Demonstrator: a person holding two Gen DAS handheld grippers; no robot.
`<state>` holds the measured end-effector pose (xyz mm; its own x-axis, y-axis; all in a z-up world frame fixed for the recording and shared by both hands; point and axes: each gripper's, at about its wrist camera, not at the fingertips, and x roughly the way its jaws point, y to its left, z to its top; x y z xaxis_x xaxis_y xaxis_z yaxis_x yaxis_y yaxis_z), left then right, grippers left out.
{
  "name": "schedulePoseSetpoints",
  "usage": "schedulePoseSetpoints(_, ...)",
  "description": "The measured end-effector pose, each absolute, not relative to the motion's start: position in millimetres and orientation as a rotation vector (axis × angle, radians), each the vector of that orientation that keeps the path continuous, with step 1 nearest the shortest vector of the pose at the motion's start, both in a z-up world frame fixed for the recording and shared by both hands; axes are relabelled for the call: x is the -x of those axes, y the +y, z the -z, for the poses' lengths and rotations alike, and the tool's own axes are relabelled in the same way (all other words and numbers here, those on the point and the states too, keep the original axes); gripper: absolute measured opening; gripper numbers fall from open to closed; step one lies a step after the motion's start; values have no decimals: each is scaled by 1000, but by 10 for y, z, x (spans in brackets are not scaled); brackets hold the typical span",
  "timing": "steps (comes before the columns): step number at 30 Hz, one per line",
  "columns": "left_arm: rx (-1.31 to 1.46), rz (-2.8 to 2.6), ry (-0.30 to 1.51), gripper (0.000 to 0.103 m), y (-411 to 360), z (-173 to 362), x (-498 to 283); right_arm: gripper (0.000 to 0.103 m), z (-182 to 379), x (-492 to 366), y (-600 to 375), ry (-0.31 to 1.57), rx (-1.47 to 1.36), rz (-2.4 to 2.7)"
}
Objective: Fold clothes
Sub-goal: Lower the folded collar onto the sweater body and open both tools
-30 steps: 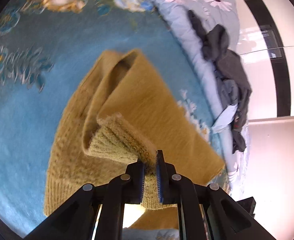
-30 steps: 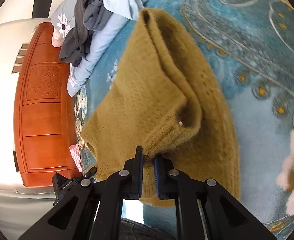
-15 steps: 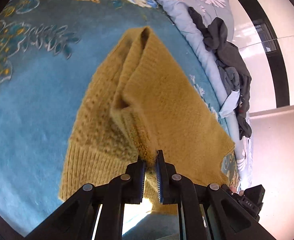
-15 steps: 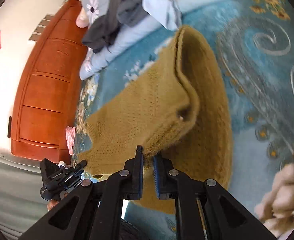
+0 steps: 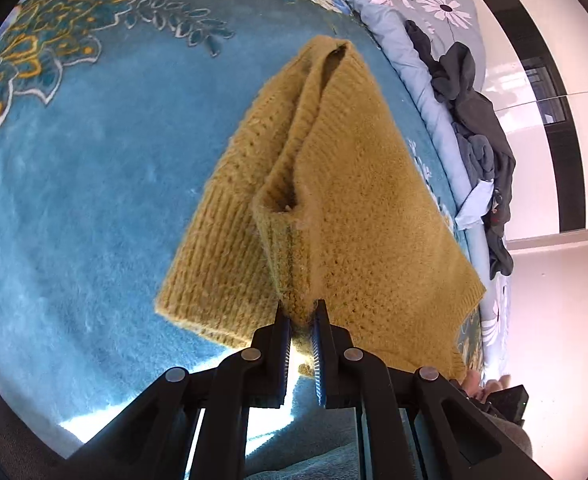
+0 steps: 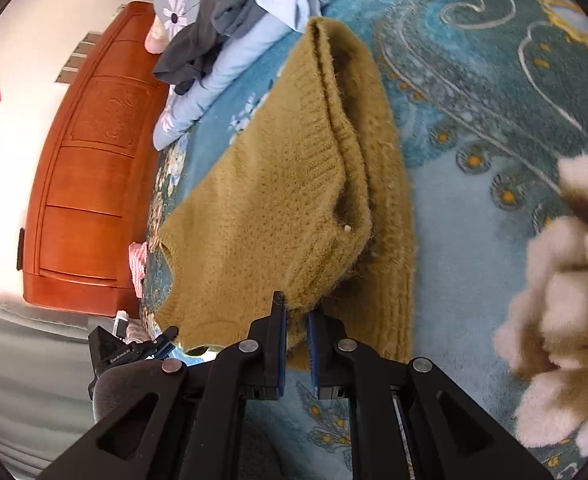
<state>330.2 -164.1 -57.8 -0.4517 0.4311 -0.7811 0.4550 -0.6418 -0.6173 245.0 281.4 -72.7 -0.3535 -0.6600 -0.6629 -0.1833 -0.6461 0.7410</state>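
Observation:
A mustard-yellow knitted sweater hangs stretched between my two grippers above a blue patterned carpet. My left gripper is shut on one ribbed corner of it. My right gripper is shut on the other corner of the sweater. A folded layer with a ribbed edge drapes over the main panel, which slopes down away from the jaws. The other gripper's black body shows at the lower left in the right wrist view.
A pile of dark grey and light blue clothes lies on a pale blue floral quilt along the carpet's edge. A red-brown wooden cabinet stands beyond it. A cream fluffy item lies on the carpet at right.
Both grippers have lifted and pulled the sweater toward me, so it hangs straighter and flatter between them. The folded layer has slid closer to the jaws.

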Motion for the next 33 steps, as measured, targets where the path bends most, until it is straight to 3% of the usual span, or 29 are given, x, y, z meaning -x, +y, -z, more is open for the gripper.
schedulePoseSetpoints(14,-1481,2334,1403,9,-1899,444,-3560,9,915,-2573,2828,-1136,-1641,2055)
schedulePoseSetpoints(17,-1472,2382,1378,14,-1931,341,-3492,9,859,-2630,2874,-1048,-1683,2095)
schedulePoseSetpoints(20,-1509,2394,1310,37,-1894,325,-3384,9,750,-2708,2983,-1032,-1644,2140)
schedulePoseSetpoints(21,-1526,2394,1300,40,-1884,346,-3363,10,722,-2731,3022,-1033,-1633,2158)
schedulePoseSetpoints(23,-1558,2375,1291,42,-1842,415,-3300,11,706,-2754,3090,-1055,-1624,2182)
schedulePoseSetpoints(24,-1575,2359,1287,42,-1816,456,-3266,19,711,-2757,3121,-1072,-1622,2189)
schedulePoseSetpoints(25,-1588,2342,1289,42,-1796,496,-3249,31,717,-2760,3152,-1090,-1621,2197)
schedulePoseSetpoints(27,-1594,2330,1297,42,-1785,535,-3242,38,755,-2765,3181,-1133,-1621,2199)
schedulePoseSetpoints(29,-1588,2330,1307,40,-1788,552,-3251,38,793,-2766,3193,-1162,-1626,2196)
schedulePoseSetpoints(32,-1578,2330,1322,20,-1792,577,-3264,38,842,-2759,3177,-1165,-1644,2186)
schedulePoseSetpoints(33,-1575,2330,1327,18,-1794,586,-3269,38,850,-2757,3172,-1167,-1645,2181)
